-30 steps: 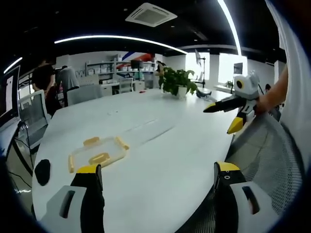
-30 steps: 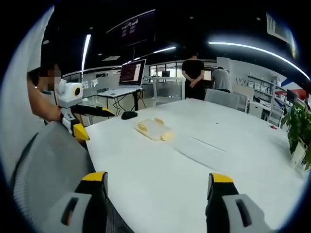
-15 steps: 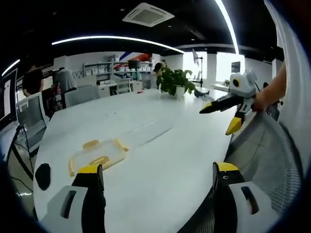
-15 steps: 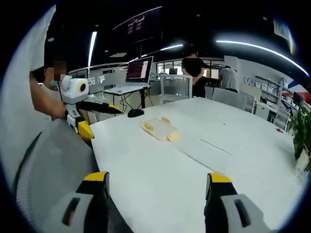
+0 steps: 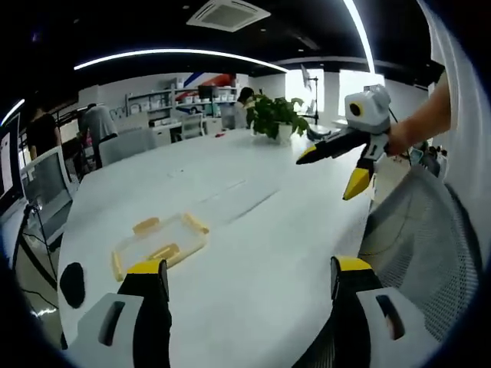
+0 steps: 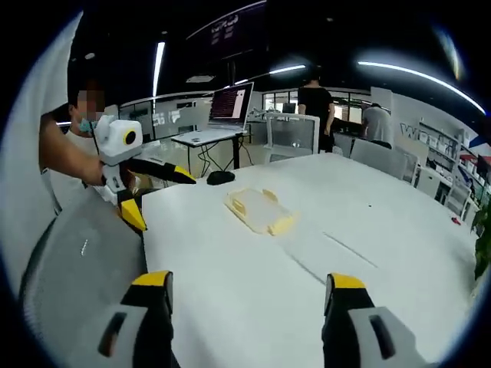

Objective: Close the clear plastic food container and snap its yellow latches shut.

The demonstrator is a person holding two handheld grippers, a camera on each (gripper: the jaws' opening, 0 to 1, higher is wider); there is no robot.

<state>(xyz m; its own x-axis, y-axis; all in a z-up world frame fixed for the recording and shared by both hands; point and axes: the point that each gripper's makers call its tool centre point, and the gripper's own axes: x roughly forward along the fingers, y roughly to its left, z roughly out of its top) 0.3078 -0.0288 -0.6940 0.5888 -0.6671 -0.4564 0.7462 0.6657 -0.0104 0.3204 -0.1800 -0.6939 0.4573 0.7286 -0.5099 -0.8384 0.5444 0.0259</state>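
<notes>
The clear plastic food container [image 5: 159,244] lay flat on the white table [image 5: 253,230], just past the tip of the left gripper's [image 5: 244,277] left jaw and well apart from the right jaw; its shallow see-through body carried yellow latches [image 5: 145,225] along its edges, and whether the lid was fully seated could not be told. The left gripper hovered low over the near table edge, jaws spread wide and holding nothing. In the right gripper view the container [image 6: 260,211] sat farther off, ahead of the gap between the jaws, toward the left one. The right gripper [image 6: 249,282] likewise hung released, jaws wide apart. Farther right in the left gripper view, a hand [image 5: 406,132] held the right gripper [image 5: 330,170] above the table, its yellow-tipped jaws parted.
</notes>
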